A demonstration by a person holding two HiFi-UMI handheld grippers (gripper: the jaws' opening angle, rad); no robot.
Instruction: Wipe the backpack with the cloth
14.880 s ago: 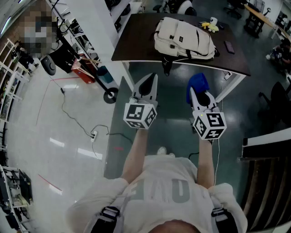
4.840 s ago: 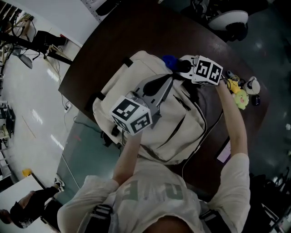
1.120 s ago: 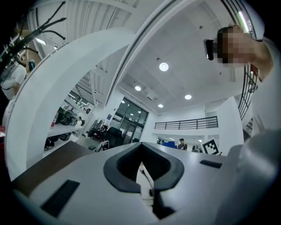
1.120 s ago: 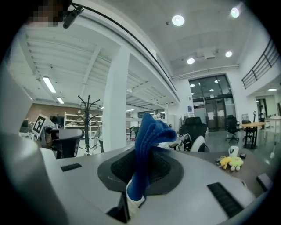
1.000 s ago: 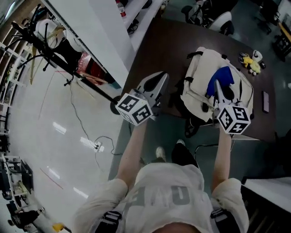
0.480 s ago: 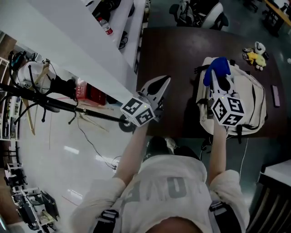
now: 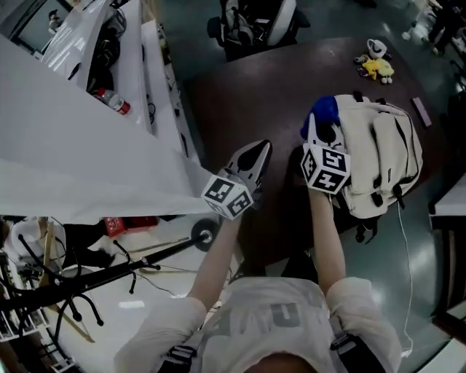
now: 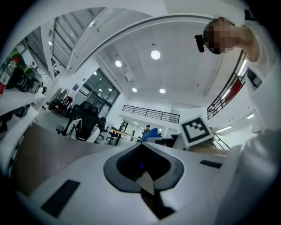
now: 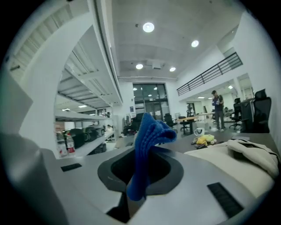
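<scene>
The cream backpack lies flat on the dark brown table, at the right of the head view. My right gripper is shut on the blue cloth, which sticks up from its jaws at the backpack's left edge. In the right gripper view the cloth rises between the jaws of the right gripper, and the backpack lies low to the right. My left gripper hangs over the table's near edge, left of the backpack, shut with nothing in it. In the left gripper view the left gripper points level across the room.
Plush toys and a small dark flat object lie on the table beyond the backpack. A white shelf unit with a bottle stands close on the left. An office chair is at the table's far side.
The head view has swung, so the table and backpack now sit further right and the white shelf fills the left. Both grippers keep their poses; the right one still holds the cloth by the backpack.
</scene>
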